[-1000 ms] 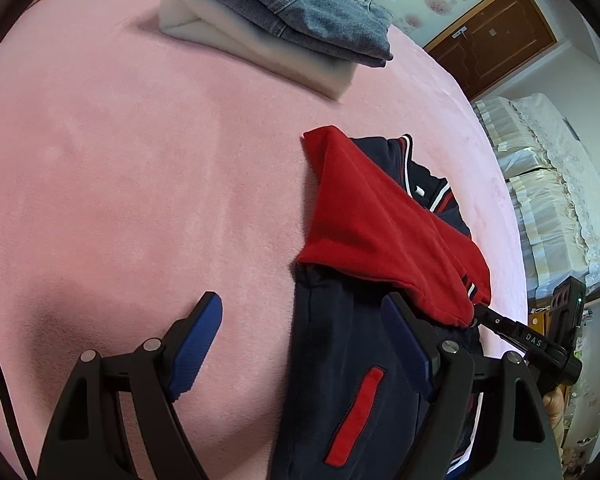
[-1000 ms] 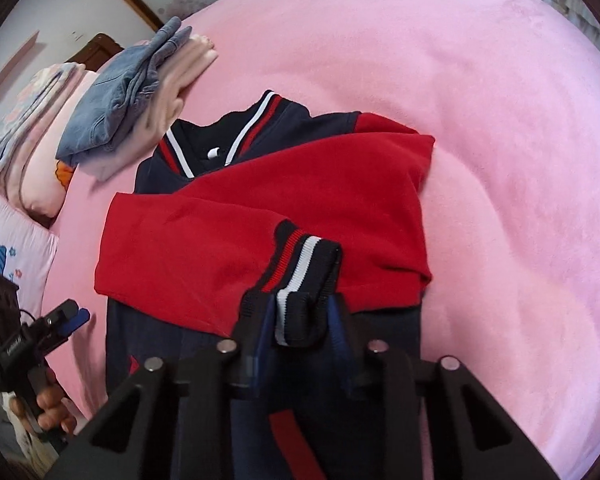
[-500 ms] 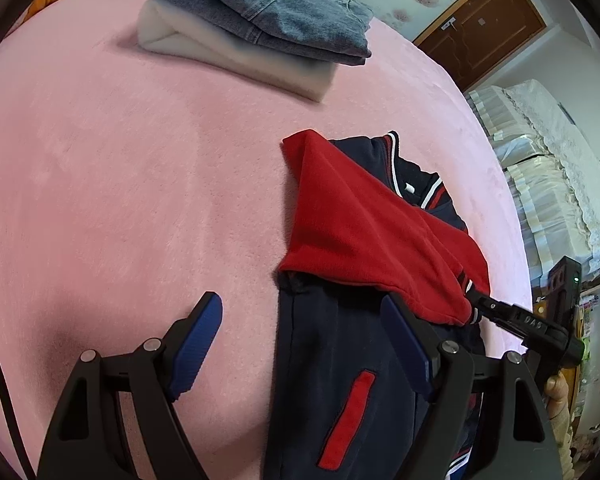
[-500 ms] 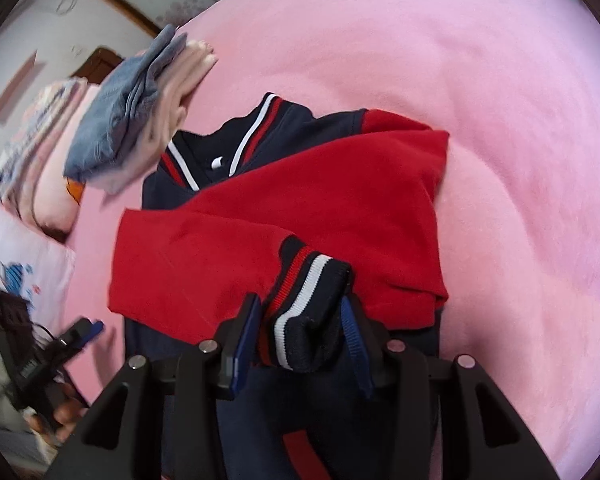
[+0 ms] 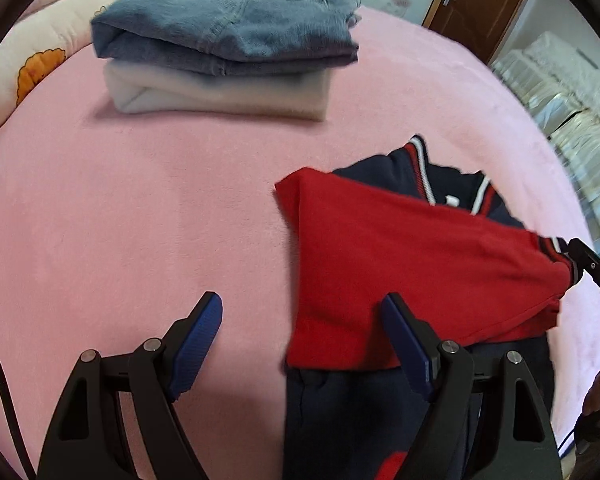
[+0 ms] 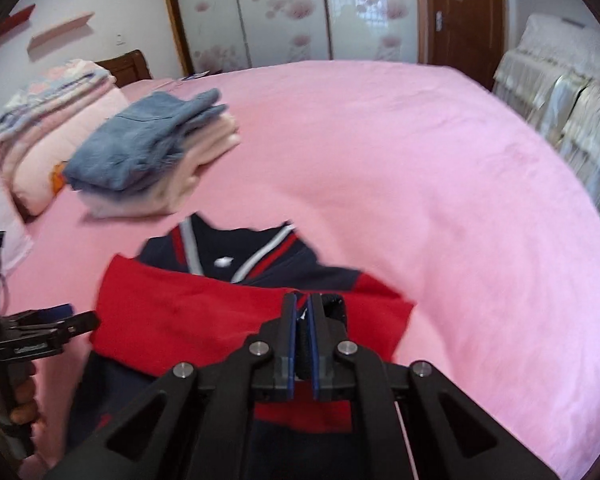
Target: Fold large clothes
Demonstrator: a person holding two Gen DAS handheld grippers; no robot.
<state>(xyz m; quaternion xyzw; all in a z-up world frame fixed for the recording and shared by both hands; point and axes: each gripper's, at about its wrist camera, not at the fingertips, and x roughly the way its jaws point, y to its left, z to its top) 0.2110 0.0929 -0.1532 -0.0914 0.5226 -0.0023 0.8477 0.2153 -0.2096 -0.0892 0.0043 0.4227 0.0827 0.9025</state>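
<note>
**Mia:** Where is the jacket?

**Ben:** It lies on the pink bed, on the near side. It is dark blue with red sleeves. One red sleeve is folded across the chest.

**Mia:** What is the right claw doing?

**Ben:** Its jaws have just been closing. Now they pinch the striped cuff at the end of that sleeve. The blue pads are almost together, with dark cloth squeezed between them. In the left view the cuff is off the bed, at the right end of the sleeve.

**Mia:** And the left claw?

**Ben:** It is wide open and holds nothing. One pad is over bare pink bed. The other is over the near edge of the red sleeve. I cannot tell if it touches the cloth.

**Mia:** What else is on the bed?

**Ben:** A pile of folded clothes sits on the far side, left of the jacket and well apart from it. Blue jeans are on top, with something white under them. A pillow is at the far left.
</note>
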